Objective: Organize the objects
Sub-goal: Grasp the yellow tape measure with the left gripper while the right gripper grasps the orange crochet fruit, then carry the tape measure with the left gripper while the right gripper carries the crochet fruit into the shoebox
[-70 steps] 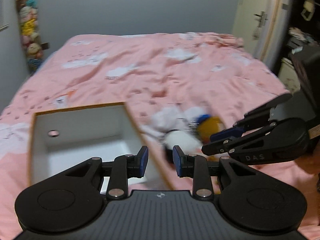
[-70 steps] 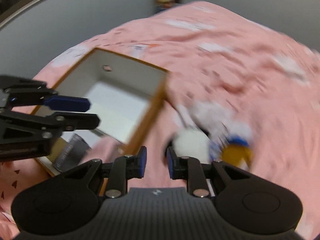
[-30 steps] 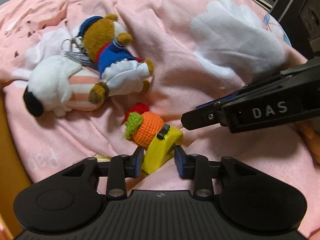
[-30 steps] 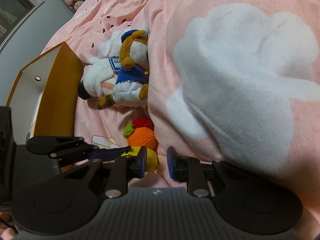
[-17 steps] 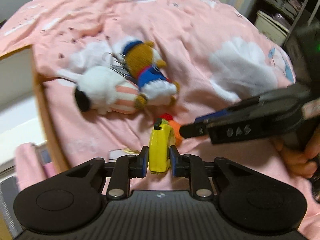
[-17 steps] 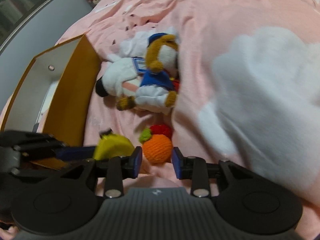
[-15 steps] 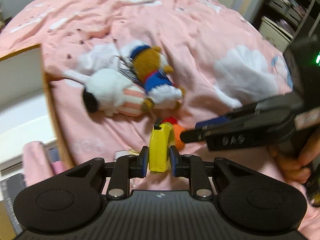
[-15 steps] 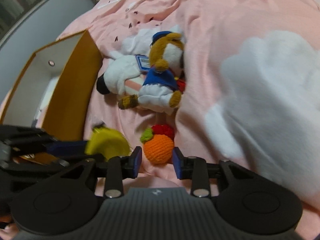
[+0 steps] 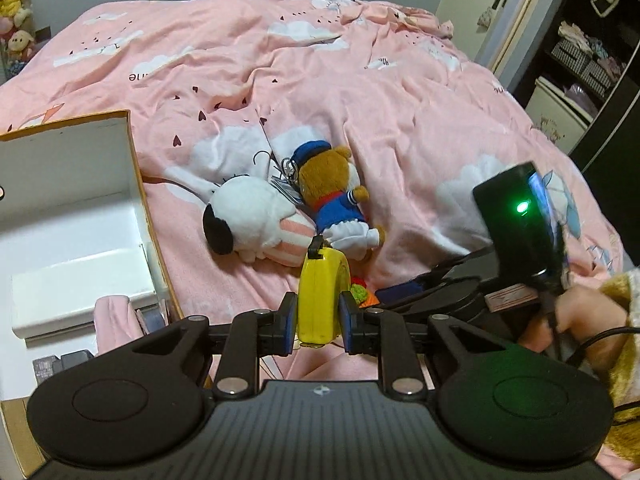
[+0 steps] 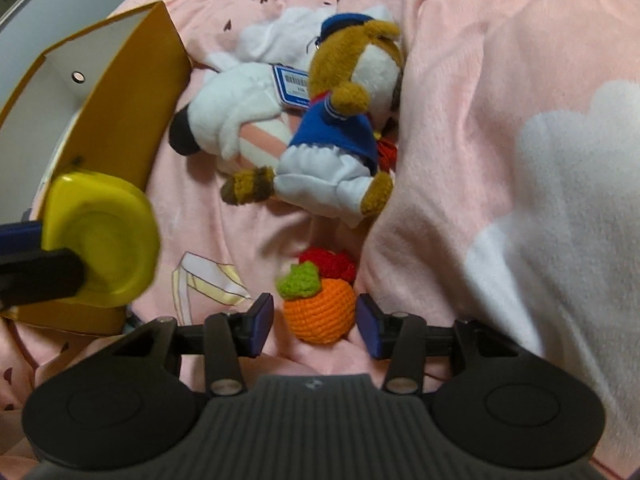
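My left gripper (image 9: 318, 320) is shut on a yellow tape measure (image 9: 320, 292) and holds it above the pink bed, beside the open box (image 9: 138, 184). The tape measure also shows in the right wrist view (image 10: 100, 240), at the left near the box's orange wall (image 10: 128, 108). My right gripper (image 10: 316, 326) is open, its fingers on either side of an orange crochet fruit (image 10: 320, 308) that lies on the bedspread. A white plush dog (image 9: 252, 220) and a brown bear in blue sailor clothes (image 9: 332, 196) lie side by side beyond it.
The box holds a white inner tray (image 9: 80, 280), a pink cloth (image 9: 116, 320) and dark items at its near end. The pink duvet (image 9: 360, 92) rises in a fold on the right. A door and dark shelves (image 9: 580, 52) stand past the bed's right side.
My left gripper closed on the tape measure, lifted it off the bed and drew back toward the box. My right gripper moved in and opened around the orange crochet fruit.
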